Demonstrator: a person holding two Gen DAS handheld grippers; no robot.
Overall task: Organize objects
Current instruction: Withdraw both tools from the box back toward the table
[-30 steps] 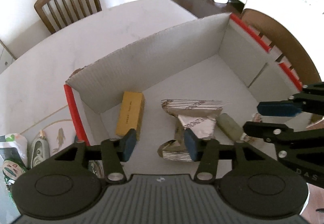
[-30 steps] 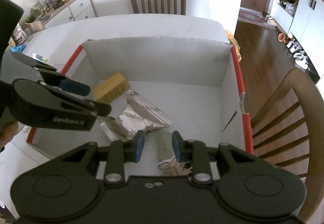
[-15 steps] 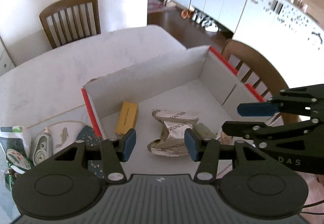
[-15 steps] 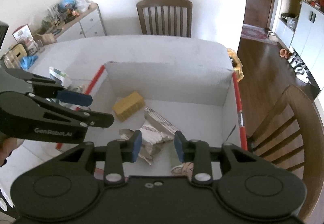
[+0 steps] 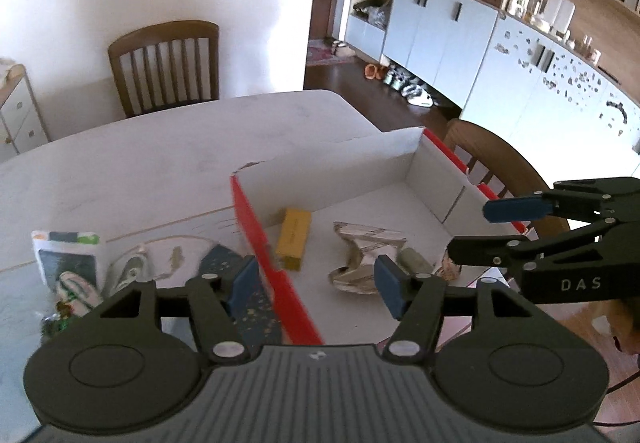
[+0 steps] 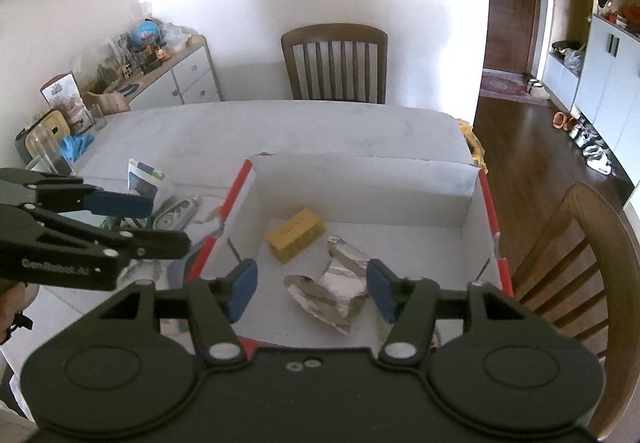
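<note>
Red-edged cardboard box (image 6: 472, 187) is sitting on the table (image 6: 320, 131), and we're holding both grippers above its near side. Left gripper (image 5: 314, 281) is spread wide with nothing in it, right gripper (image 6: 310, 289) same deal. Inside the box we're seeing a yellow carton (image 6: 296, 233), a crumpled foil pouch (image 6: 332, 283) and a greenish packet (image 5: 416, 263). More packets (image 5: 66, 263) are lying outside, just left of the box.

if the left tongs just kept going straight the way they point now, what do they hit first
Probably the red-edged left wall of the cardboard box: it runs right between the open left tongs. Depth is unclear; if they clear it, the yellow box inside lies next in line.
</note>
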